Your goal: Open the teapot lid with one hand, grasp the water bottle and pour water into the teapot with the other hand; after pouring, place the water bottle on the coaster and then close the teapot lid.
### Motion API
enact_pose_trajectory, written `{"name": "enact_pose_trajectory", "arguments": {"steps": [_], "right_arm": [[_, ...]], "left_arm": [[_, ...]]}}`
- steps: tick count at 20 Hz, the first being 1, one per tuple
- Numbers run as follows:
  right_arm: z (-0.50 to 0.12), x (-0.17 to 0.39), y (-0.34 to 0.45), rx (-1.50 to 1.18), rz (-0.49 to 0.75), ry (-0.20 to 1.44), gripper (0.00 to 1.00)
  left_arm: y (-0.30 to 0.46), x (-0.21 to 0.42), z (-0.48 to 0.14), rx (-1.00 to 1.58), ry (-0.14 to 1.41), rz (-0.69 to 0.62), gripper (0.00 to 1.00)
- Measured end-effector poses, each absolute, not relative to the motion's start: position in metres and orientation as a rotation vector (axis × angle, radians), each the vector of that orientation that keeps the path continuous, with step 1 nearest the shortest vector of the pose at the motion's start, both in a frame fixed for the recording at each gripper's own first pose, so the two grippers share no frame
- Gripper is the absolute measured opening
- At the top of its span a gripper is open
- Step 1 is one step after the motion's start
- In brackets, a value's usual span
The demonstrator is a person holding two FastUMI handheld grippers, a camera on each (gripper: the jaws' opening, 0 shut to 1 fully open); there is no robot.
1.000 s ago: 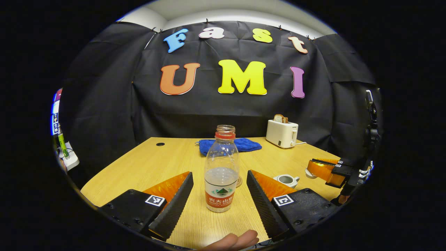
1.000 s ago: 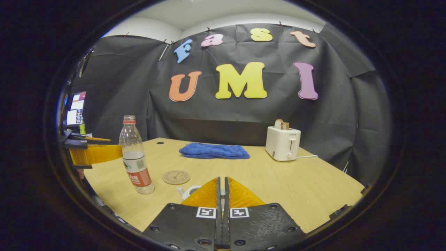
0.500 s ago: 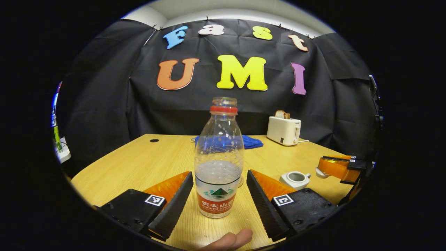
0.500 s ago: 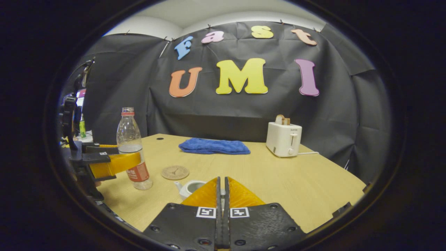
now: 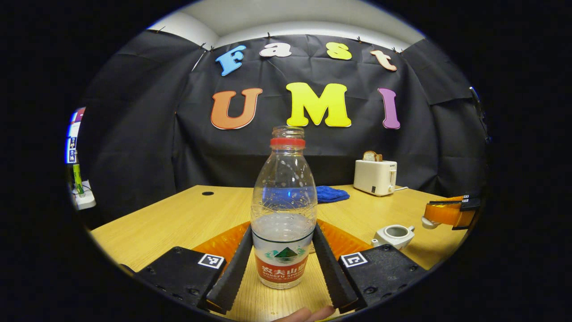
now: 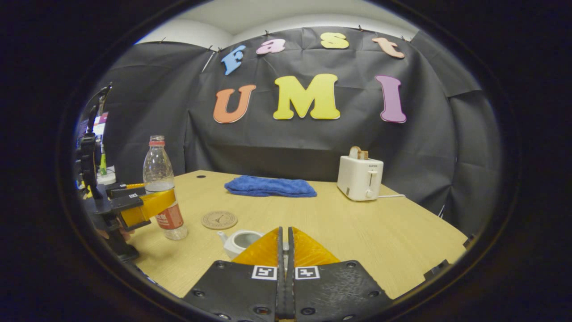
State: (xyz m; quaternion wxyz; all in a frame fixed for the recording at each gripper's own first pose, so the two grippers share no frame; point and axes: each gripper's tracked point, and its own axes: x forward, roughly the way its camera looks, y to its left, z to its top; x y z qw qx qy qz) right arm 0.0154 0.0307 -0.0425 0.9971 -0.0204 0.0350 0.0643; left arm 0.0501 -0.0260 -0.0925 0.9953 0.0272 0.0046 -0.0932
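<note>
The clear water bottle (image 5: 284, 214), uncapped with a red neck ring and partly full, stands upright on the wooden table (image 5: 178, 219). My left gripper (image 5: 282, 229) is shut on its lower half, both fingers pressing its sides; it also appears in the right gripper view (image 6: 154, 203). The white teapot (image 5: 395, 235) sits open to the right, also seen in the right gripper view (image 6: 241, 241). My right gripper (image 6: 284, 230) is shut and hovers just above and behind the teapot. In the left gripper view it (image 5: 435, 217) holds the white lid (image 5: 428, 222). A round coaster (image 6: 219, 219) lies between bottle and teapot.
A blue towel (image 6: 270, 186) lies at the back of the table, and a white toaster (image 6: 359, 178) with toast stands at the back right. A person's fingertips (image 5: 308, 314) show at the near edge. A small hole (image 6: 198, 176) marks the back left.
My left gripper has moved forward around the bottle and shut on it. The right gripper with the lid has stayed above the teapot, drifting slightly.
</note>
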Motion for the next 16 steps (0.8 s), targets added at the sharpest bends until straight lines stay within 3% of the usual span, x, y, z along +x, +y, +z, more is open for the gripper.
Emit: {"name": "enact_pose_trajectory", "arguments": {"steps": [6, 16], "right_arm": [[-0.034, 0.016, 0.02, -0.026, 0.118, 0.059, 0.0], [-0.04, 0.023, -0.011, -0.001, 0.095, 0.102, 0.0]], "left_arm": [[-0.029, 0.035, -0.077, 0.156, 0.026, -0.115, 0.78], [-0.044, 0.025, -0.083, 0.582, 0.053, -0.061, 0.78]]}}
